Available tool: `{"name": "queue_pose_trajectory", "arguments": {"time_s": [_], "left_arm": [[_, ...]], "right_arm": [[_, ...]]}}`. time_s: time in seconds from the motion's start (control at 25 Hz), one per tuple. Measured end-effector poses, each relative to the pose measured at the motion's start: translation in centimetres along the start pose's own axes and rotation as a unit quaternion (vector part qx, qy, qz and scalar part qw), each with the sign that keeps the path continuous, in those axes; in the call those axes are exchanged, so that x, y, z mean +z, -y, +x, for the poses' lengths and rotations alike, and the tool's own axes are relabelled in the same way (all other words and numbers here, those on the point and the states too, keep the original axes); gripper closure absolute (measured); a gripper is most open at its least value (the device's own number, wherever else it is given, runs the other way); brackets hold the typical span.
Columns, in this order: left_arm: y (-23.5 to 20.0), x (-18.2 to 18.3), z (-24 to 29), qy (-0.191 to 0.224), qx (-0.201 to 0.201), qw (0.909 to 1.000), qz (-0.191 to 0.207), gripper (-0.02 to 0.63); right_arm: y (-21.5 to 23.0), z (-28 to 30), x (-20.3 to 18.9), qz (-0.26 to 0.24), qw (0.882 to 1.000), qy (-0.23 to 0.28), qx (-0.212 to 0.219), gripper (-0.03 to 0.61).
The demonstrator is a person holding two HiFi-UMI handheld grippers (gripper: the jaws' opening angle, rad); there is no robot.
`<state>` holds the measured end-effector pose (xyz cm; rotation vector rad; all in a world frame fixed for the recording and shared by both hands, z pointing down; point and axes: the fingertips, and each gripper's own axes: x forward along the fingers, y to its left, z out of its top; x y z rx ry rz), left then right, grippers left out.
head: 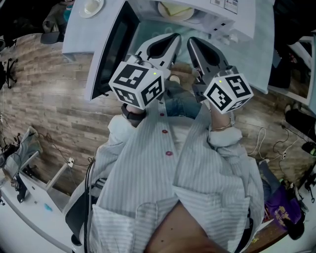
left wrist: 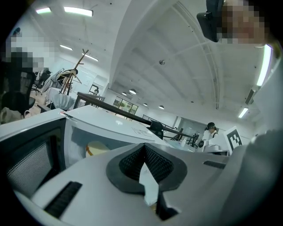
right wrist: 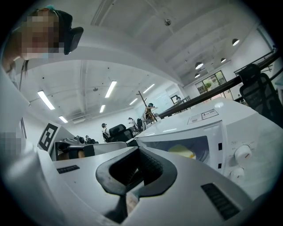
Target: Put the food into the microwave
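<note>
White microwave holds the food, door open. Jaws of left gripper and right gripper: closed, empty. Pushing the door carelessly could slam it.

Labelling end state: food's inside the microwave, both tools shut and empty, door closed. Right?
Not the door: the head view shows the microwave door swung open. The rest holds: the food is inside, left tool and right tool shut and empty.
</note>
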<state>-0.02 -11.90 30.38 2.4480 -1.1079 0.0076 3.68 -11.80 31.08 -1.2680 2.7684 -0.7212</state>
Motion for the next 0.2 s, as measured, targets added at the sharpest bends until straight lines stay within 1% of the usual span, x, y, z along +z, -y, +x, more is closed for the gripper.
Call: {"name": "queue_pose_trajectory", "arguments": {"time_s": [0.2], "left_arm": [[0.03, -0.55, 0.38, -0.006, -0.003, 1.0000, -0.007, 0.604]], "right_arm": [[0.41, 0.12, -0.65, 0.005, 1.000, -0.006, 0.000, 0.546]]}}
